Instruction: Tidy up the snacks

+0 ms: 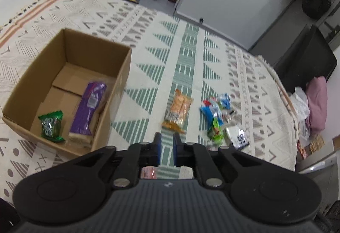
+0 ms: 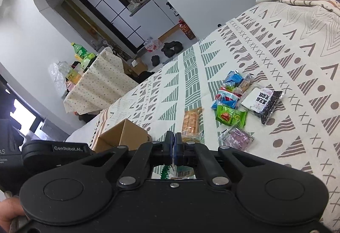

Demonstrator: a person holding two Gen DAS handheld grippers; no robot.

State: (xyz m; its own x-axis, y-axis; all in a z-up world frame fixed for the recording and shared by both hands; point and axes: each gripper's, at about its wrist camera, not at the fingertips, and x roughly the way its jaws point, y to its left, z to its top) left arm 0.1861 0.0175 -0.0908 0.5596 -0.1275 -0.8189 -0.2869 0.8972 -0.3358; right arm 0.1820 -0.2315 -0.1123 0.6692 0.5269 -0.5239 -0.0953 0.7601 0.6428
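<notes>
The snacks are small shiny packets, split between two spots on the patterned bedspread (image 1: 191,52). A cardboard box (image 1: 119,76) stands open on it, with a long purple packet (image 1: 89,110) and a small green packet (image 1: 51,127) lying flat on its floor, side by side. Out on the cloth, near the box, lies an orange biscuit packet (image 1: 178,110). Just beyond it is a loose heap (image 1: 216,114) of blue, red and green wrappers, with a black-and-white packet (image 2: 263,103) at its edge.

The left gripper (image 1: 167,143) hangs above the cloth, tipped steeply down, in front of the orange packet. Its blue pads are drawn in with only a slim gap, and nothing shows between the tips.

The right gripper (image 2: 174,141) points more shallowly, with its pads pressed together. A green, saw-edged wrapper (image 2: 165,172) shows beneath its frame; I cannot tell whether it is pinched. A hand (image 2: 8,211) grips the handle.
</notes>
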